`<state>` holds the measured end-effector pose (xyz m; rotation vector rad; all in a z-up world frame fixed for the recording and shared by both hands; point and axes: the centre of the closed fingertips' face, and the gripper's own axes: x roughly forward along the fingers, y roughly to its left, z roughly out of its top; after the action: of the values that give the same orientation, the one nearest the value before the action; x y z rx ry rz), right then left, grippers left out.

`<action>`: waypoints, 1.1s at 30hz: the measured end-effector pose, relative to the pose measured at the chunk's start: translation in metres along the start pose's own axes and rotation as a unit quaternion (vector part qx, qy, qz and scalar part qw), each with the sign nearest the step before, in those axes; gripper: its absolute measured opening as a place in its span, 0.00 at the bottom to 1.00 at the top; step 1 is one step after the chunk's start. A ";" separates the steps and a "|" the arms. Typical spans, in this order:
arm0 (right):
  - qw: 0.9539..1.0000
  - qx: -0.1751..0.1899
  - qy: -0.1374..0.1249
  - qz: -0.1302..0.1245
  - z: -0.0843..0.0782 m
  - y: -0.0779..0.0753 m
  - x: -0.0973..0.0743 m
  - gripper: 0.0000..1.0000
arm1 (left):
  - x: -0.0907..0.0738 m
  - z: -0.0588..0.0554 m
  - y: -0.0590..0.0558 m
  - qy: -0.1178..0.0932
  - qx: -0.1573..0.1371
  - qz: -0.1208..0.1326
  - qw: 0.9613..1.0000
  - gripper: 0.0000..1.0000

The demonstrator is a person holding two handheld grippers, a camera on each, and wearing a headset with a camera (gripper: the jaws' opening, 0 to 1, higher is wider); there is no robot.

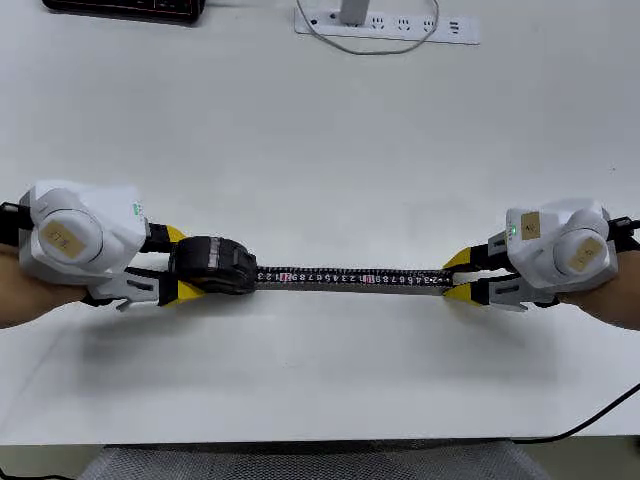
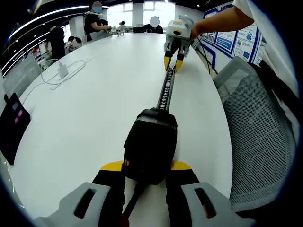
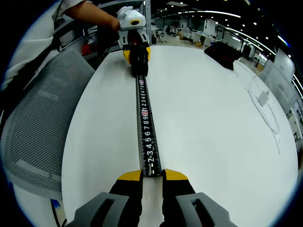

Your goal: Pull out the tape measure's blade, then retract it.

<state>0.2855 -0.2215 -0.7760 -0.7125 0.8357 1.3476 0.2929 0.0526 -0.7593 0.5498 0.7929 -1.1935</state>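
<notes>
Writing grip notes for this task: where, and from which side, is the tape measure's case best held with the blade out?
Clamp the case across its two broad side faces, coming from the rear, opposite where the blade exits, as the left gripper does. Those flat faces suit the jaws, and a rear approach likely keeps the blade's path free.

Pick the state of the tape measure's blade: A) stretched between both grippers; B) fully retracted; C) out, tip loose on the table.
A: the blade runs from the tape measure case in the left gripper to the right gripper, shut on its tip.
</notes>
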 end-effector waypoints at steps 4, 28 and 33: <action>1.000 0.006 0.000 0.001 0.001 0.000 0.000 0.13 | 0.001 0.000 0.000 0.001 0.008 0.004 1.000 0.29; 0.999 0.050 -0.020 -0.004 0.010 0.003 -0.007 0.33 | -0.007 0.006 -0.002 -0.013 -0.018 0.013 1.000 0.48; 0.997 0.066 -0.032 -0.015 0.016 0.002 -0.011 0.37 | -0.010 0.007 -0.002 -0.018 -0.027 0.023 0.999 0.53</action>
<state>0.2848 -0.2134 -0.7580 -0.5730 0.8512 1.2698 0.2908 0.0520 -0.7471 0.4983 0.7749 -1.1344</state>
